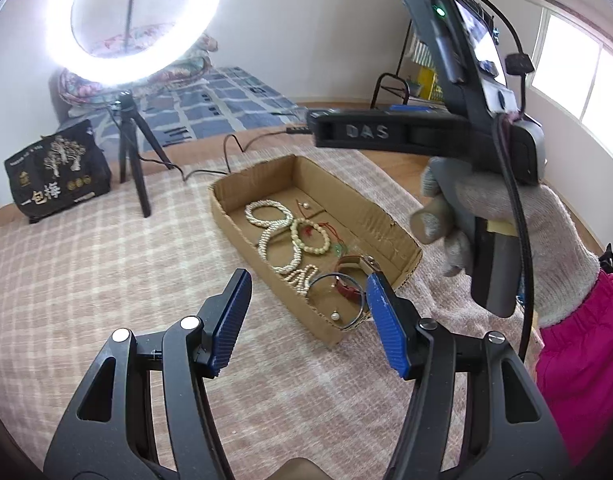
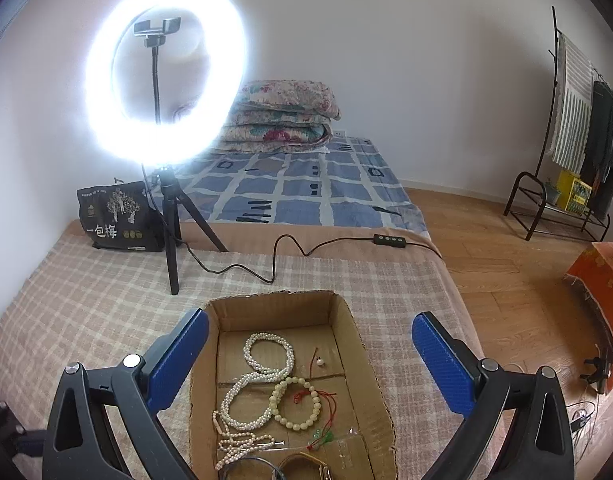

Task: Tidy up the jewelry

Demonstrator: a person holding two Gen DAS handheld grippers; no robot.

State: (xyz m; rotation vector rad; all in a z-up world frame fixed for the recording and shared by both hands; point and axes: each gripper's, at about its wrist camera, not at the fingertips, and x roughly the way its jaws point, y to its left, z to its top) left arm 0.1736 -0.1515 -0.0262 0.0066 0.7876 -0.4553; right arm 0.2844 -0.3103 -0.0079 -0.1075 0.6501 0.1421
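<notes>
With both the left claw (image 1: 306,320) and right claw (image 2: 310,364) spread apart and empty, the jewelry (image 2: 266,396) lies in the cardboard box (image 2: 366,360) at lower centre, so sorting seems near done.

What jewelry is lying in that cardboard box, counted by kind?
Coils of white pearl strand: 3 (possibly joined)
Cream bead bracelet: 1
Loose single pearls: 2
Red-strap watch: 1
Thin dark bangle: 1
Green pendant on red cord: 1
Total: 9
</notes>
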